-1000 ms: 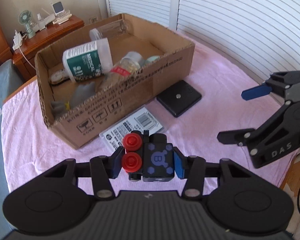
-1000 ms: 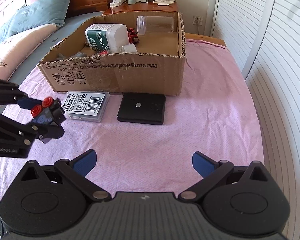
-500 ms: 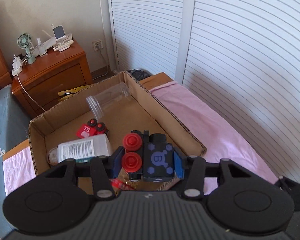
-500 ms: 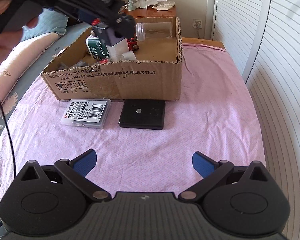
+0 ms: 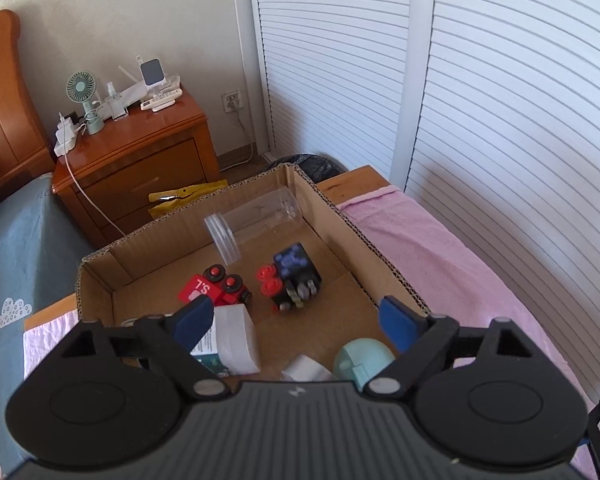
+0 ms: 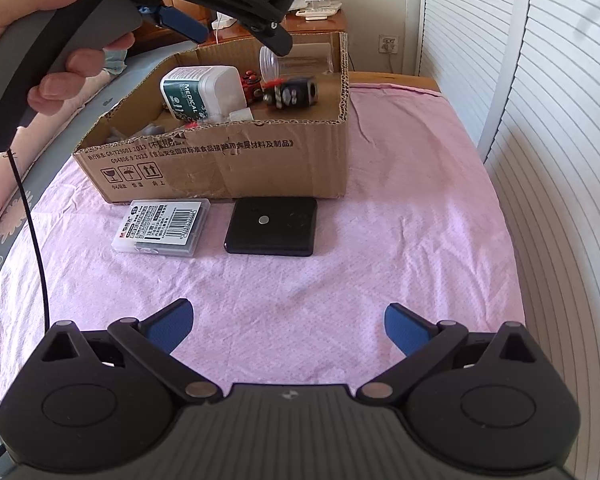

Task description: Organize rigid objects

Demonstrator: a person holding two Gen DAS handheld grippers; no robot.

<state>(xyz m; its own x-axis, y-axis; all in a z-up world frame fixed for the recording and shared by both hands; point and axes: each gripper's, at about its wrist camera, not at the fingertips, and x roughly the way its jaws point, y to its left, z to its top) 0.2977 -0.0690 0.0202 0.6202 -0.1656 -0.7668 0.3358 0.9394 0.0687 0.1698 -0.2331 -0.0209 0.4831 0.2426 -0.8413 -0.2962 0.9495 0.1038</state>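
- Left gripper point(image 5: 296, 322): jaws spread wide, grasping nothing; positioned above the cardboard box point(image 5: 396, 280), pointing down into it.
- Black toy train car point(image 5: 292, 278): red wheels, blue marking on top; inside the box, tipped on its side, near the right wall. In the right wrist view it appears blurred, so contact with the box floor cannot be confirmed.
- Red toy car point(image 5: 214, 290): on the box floor, just left of the black toy train car, apart from it.
- Clear plastic jar point(image 5: 252, 220): lying on its side against the far wall of the box.
- White medical bottle point(image 6: 202, 90): on its side in the left half of the box.
- Right gripper point(image 6: 286, 326): released, jaws wide apart, empty; held over the pink cloth point(image 6: 400, 216) covering the table, well short of the box.
- Barcode-labelled case point(image 6: 162, 226): flat on the cloth, just in front of the box.
- Black square pad point(image 6: 272, 226): flat on the cloth, just right of the case, not touching it.
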